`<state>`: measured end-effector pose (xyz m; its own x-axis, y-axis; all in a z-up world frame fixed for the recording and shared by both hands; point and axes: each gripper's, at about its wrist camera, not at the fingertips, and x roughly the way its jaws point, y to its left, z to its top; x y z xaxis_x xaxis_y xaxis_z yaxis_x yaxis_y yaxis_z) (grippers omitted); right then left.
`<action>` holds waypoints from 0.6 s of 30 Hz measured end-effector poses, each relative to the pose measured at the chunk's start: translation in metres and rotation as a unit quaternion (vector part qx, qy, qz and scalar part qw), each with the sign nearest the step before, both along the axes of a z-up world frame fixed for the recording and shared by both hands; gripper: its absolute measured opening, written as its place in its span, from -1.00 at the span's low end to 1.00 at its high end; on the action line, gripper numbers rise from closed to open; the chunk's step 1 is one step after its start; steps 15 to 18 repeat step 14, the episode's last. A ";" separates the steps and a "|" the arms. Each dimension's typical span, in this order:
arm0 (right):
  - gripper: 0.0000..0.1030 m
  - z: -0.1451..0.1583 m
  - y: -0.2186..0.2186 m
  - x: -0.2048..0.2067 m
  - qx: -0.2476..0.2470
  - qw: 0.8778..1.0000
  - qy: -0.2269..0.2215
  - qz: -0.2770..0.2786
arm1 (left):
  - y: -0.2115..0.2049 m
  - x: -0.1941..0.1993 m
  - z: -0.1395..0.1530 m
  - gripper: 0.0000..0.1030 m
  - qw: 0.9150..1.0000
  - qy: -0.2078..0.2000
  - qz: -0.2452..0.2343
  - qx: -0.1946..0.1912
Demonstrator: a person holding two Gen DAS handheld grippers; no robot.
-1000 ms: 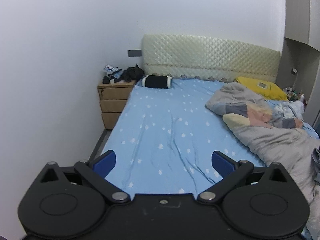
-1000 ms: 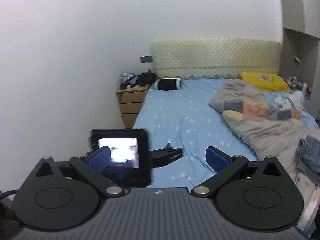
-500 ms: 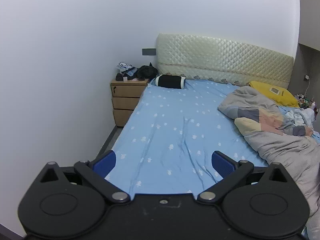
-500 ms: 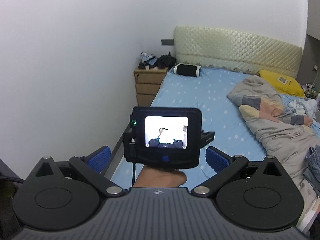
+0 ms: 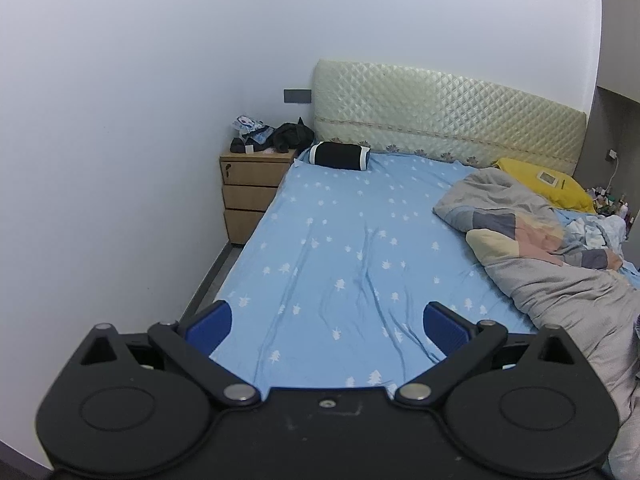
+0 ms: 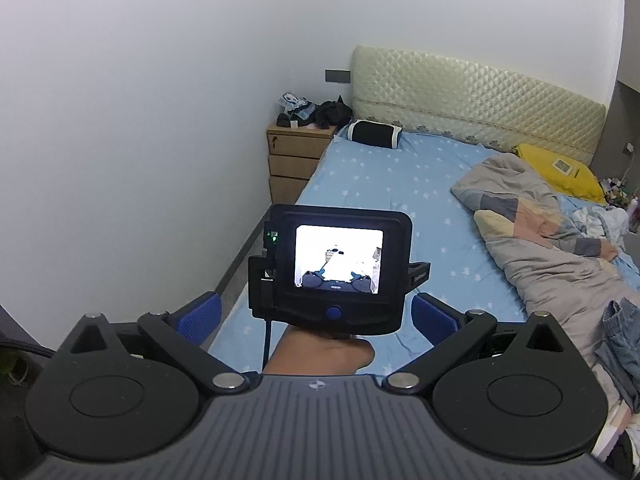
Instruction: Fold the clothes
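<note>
1. This is a bedroom in a home: a wide bed with a light blue star-print sheet fills most of the room, pushed near a plain white wall.
2. A cream quilted headboard stands against the far wall.
3. A wooden bedside cabinet with three drawers stands just beside the bed, with dark clothing and small items heaped on top.
4. A black bolster pillow, a yellow pillow and a rumpled grey patchwork quilt lie on the mattress.
</note>
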<state>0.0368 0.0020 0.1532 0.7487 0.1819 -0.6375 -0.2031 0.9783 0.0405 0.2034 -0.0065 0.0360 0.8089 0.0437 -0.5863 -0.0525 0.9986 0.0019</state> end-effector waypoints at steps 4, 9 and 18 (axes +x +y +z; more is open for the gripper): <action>1.00 -0.001 -0.002 0.001 -0.001 1.000 0.000 -0.002 | 0.000 0.003 -0.003 0.99 1.000 0.011 0.004 -0.002; 1.00 -0.003 -0.007 0.004 0.004 1.000 -0.005 -0.014 | 0.002 0.006 -0.003 0.99 1.000 0.011 0.008 -0.003; 1.00 -0.007 -0.012 0.007 0.005 1.000 -0.001 -0.018 | 0.001 0.006 -0.006 0.99 1.000 0.013 0.009 0.000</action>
